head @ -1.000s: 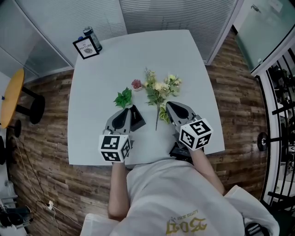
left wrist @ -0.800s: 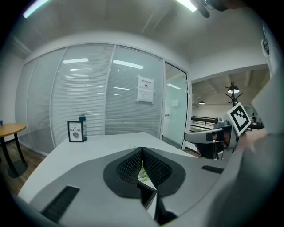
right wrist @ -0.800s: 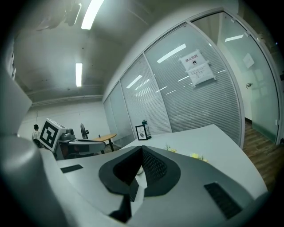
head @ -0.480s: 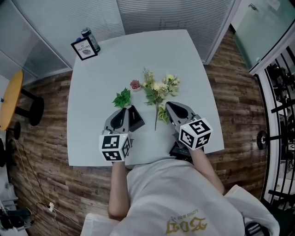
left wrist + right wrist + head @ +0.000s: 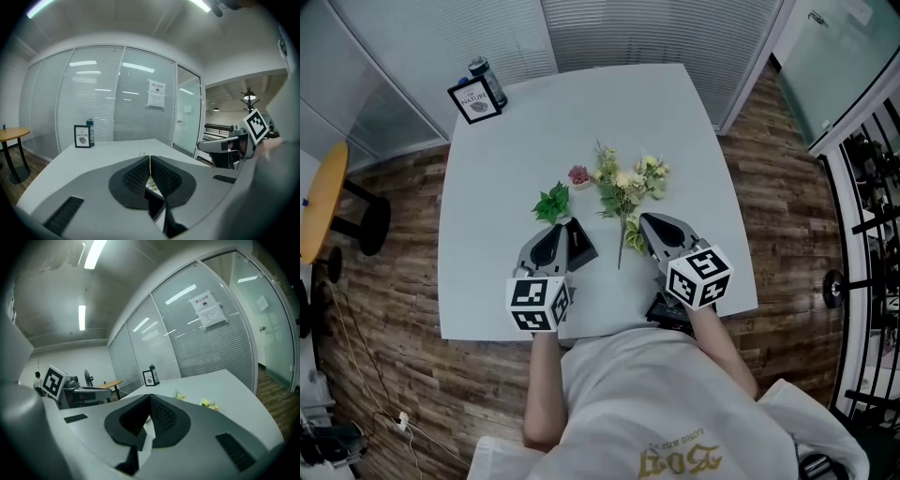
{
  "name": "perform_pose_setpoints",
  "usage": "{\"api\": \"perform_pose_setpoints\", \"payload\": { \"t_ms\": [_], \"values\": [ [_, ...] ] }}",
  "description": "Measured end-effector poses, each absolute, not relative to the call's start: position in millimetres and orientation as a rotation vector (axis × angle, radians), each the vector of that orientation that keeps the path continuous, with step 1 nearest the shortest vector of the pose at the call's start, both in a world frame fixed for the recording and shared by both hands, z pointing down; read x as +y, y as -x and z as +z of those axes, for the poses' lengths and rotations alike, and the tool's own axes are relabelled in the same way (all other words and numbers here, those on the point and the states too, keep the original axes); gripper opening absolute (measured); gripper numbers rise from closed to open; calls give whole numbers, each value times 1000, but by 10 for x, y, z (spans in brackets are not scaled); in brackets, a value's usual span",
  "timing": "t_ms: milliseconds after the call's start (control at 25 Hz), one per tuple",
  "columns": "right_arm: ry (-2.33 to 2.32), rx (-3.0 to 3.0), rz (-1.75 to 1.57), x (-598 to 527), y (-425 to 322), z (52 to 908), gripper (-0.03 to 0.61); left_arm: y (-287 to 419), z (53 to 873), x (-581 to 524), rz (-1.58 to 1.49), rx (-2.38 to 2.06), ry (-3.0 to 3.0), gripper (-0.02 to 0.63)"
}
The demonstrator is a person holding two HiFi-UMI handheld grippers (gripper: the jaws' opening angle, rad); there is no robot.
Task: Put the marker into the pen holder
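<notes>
A small black boxy object (image 5: pixel 579 244), open at one end, lies on the white table (image 5: pixel 506 150) right beside my left gripper (image 5: pixel 553 226); it may be the pen holder. No marker shows in any view. My left gripper (image 5: pixel 150 158) rests low near the table's front edge, its jaws closed together with nothing between them. My right gripper (image 5: pixel 646 218) sits to the right of the flower stems, and its jaws (image 5: pixel 149 398) are closed too and hold nothing.
A bunch of artificial flowers (image 5: pixel 624 186) lies mid-table between the grippers, with a green leaf sprig (image 5: pixel 550 201) and a small pink bloom (image 5: pixel 578 174) beside it. A framed sign (image 5: pixel 474 98) and a bottle (image 5: pixel 487 77) stand at the far left corner. A round wooden table (image 5: pixel 321 192) stands off to the left.
</notes>
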State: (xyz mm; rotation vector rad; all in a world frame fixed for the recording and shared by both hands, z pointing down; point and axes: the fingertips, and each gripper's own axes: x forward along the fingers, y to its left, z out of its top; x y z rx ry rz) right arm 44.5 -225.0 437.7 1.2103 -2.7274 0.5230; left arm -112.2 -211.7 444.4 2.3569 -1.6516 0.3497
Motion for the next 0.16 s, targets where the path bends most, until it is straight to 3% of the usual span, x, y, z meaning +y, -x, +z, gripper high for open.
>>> {"api": "perform_pose_setpoints", "payload": {
  "t_ms": [160],
  "values": [
    [-1207, -2722, 532, -2242, -430, 4411, 17, 1089, 4482, -2120, 356, -1630, -2363, 15]
  ]
}}
